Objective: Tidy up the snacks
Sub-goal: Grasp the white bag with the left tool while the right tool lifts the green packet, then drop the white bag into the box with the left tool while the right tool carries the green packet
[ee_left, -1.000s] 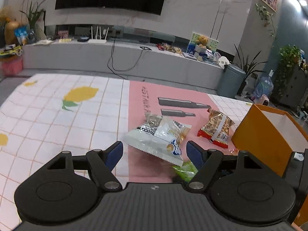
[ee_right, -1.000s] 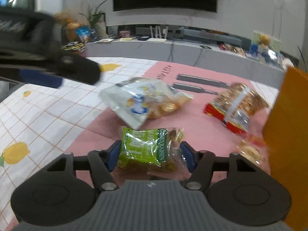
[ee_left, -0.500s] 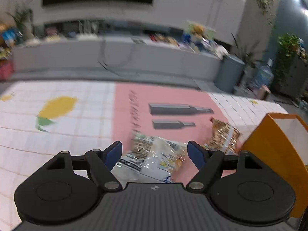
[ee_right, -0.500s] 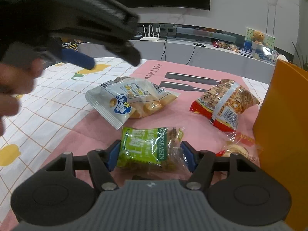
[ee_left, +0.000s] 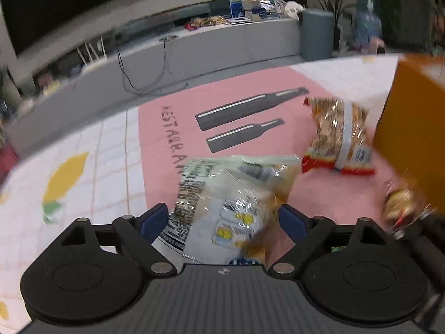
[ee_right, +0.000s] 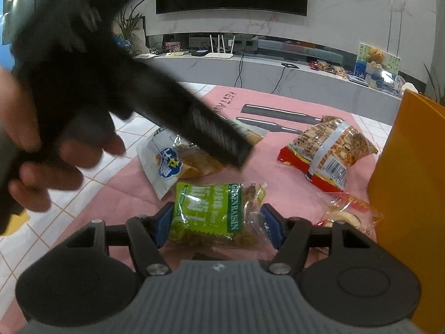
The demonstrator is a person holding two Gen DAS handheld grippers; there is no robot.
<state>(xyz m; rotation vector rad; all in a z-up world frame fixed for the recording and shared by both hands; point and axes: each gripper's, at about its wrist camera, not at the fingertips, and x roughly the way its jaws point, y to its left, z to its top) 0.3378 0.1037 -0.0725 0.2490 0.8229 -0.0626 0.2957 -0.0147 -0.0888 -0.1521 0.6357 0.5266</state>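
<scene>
In the left wrist view my left gripper [ee_left: 222, 220] hangs low over a white snack bag [ee_left: 222, 192] that lies on the pink mat [ee_left: 167, 150]. Its jaws are opening wide. The bag sits between the blue pads [ee_left: 154, 220], which stand off its sides. In the right wrist view my right gripper [ee_right: 217, 224] is shut on a green raisin packet [ee_right: 205, 211], a blue pad against each side of it. The same white snack bag [ee_right: 169, 164] lies just beyond, partly hidden by the blurred black body of the left tool and the hand [ee_right: 41, 153] that holds it.
A red and orange snack bag [ee_right: 328, 150] lies on the mat further right. A small clear packet [ee_right: 350, 211] sits against an orange box [ee_right: 408, 181] at the right edge. White tiled cloth with lemon prints [ee_left: 83, 194] covers the table to the left.
The left gripper has come forward and down over the white bag and rolled; its jaws stand wider, with the bag between them. The right gripper and its green packet have not moved.
</scene>
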